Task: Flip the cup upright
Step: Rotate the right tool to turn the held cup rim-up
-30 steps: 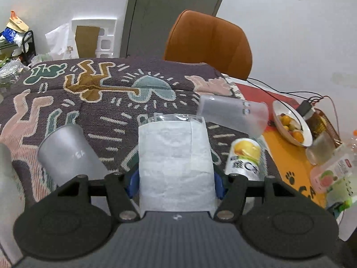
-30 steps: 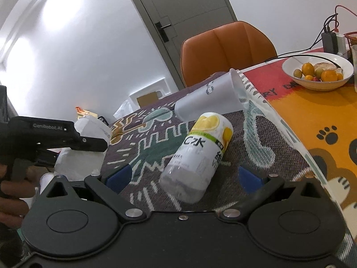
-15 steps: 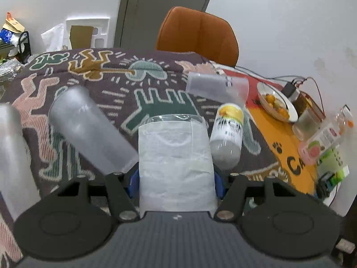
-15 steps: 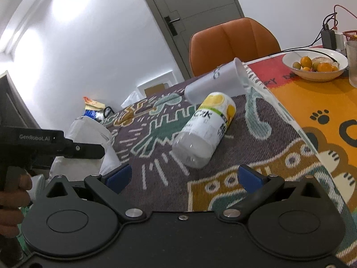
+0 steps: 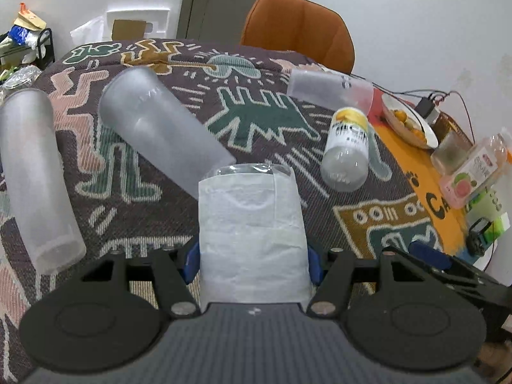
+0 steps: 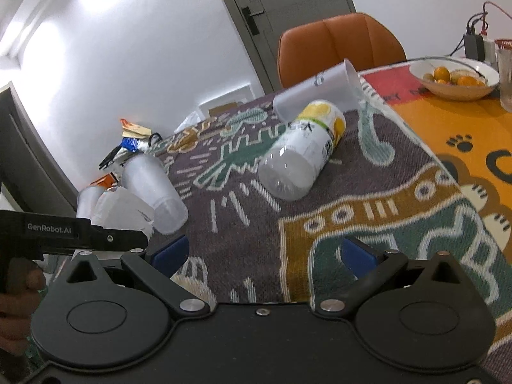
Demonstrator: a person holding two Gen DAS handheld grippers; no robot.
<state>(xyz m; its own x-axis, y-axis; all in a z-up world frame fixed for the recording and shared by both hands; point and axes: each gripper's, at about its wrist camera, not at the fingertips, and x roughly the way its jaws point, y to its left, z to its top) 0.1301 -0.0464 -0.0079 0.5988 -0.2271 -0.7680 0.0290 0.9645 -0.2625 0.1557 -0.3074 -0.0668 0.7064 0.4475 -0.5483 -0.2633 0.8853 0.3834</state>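
The left claw (image 5: 252, 257) is gripping a paper-wrapped cup (image 5: 251, 230) between its blue pads, and over the last second it has been pulling back and rising: the patterned tabletop (image 5: 320, 192) is now showing far more of itself, and two frosted cups (image 5: 160, 128) that were half hidden are lying in full view to the left of the wrapped cup. The yellow-labelled bottle (image 5: 348, 150), lying on its side to the right of the wrapped cup, is looking further off than before. The wrapped cup's clear end is pointing away from the camera; which end is the mouth I cannot tell. I judge the cup is being carried clear of the clutter for turning and setting down. The right claw (image 6: 262, 256) is hanging open and empty, just right of the wrapped cup.
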